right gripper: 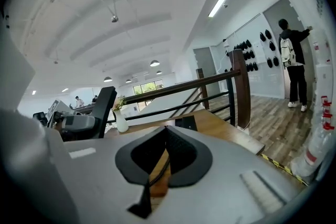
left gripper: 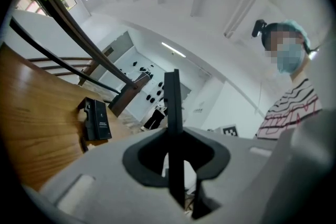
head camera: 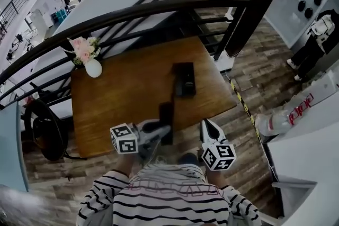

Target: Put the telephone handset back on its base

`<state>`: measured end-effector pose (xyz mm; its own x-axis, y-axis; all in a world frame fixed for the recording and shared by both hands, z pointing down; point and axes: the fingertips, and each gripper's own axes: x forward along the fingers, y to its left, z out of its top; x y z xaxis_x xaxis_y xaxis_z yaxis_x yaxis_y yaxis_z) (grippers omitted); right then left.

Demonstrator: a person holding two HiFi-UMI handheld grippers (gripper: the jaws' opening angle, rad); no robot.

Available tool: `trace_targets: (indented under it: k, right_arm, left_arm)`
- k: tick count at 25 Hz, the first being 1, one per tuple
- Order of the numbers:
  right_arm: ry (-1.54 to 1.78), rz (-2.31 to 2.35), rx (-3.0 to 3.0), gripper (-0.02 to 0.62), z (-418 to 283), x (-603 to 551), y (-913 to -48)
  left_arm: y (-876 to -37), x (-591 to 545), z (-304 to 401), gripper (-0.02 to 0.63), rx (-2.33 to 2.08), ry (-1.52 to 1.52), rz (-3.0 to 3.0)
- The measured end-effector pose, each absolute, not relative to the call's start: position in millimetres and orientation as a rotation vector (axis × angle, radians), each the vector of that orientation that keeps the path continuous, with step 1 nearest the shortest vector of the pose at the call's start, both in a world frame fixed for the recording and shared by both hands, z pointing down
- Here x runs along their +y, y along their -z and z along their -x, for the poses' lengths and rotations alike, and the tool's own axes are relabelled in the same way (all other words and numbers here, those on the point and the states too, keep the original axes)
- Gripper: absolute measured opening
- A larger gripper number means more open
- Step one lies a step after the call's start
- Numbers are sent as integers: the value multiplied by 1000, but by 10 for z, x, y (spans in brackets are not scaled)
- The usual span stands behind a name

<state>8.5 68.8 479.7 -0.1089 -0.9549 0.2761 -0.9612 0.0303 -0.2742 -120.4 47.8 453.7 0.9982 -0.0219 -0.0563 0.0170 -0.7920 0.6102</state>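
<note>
Slim black handset (head camera: 166,113) clamped in the left tongs (head camera: 161,134), apart from its black base (head camera: 184,79) lying mid-bench (head camera: 127,98)

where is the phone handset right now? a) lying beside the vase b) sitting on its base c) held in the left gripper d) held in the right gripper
C: the left gripper has its fingers shut on the black handset, while the base sits on the table with nothing on it, and the right gripper holds nothing.

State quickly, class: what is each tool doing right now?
Left tool: closed on the slim black telephone handset.
Right tool: closed, holding nothing.
</note>
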Motion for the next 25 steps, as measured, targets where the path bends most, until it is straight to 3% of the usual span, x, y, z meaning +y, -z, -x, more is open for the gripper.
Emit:
trace_targets:
  k: [25]
  right_arm:
    - [-643,-1894,-2351,0,-1022,-862,-4928]
  left_arm:
    - [-4749,-1092,123,75,-109,48,-2480]
